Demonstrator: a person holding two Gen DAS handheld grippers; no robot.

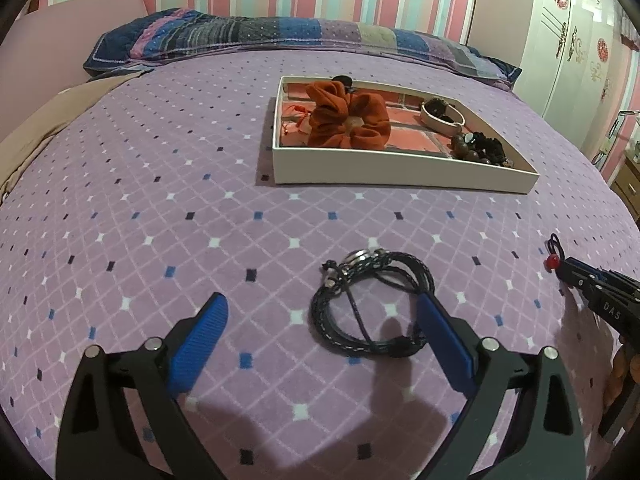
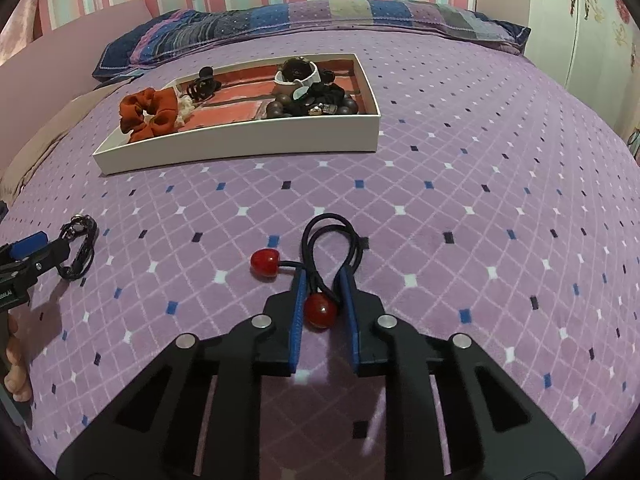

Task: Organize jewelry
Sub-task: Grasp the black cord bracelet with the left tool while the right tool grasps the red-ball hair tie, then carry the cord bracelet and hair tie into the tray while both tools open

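Right gripper [image 2: 323, 280] — narrowed around hair tie [image 2: 326, 240]

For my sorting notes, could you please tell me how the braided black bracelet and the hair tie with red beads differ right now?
The braided black bracelet is a thick multi-strand coil; the hair tie is one thin elastic with two red beads. The bracelet lies between the open left claw, ungripped; the hair tie is pinched in the right claw. Both lie on the purple bedspread, outside the tray.

In the left wrist view the right tongs [image 1: 560, 270] hide most of the hair tie [image 1: 554, 248], and the tray's [image 1: 400, 168] black trinkets [image 1: 486, 148] blur together.
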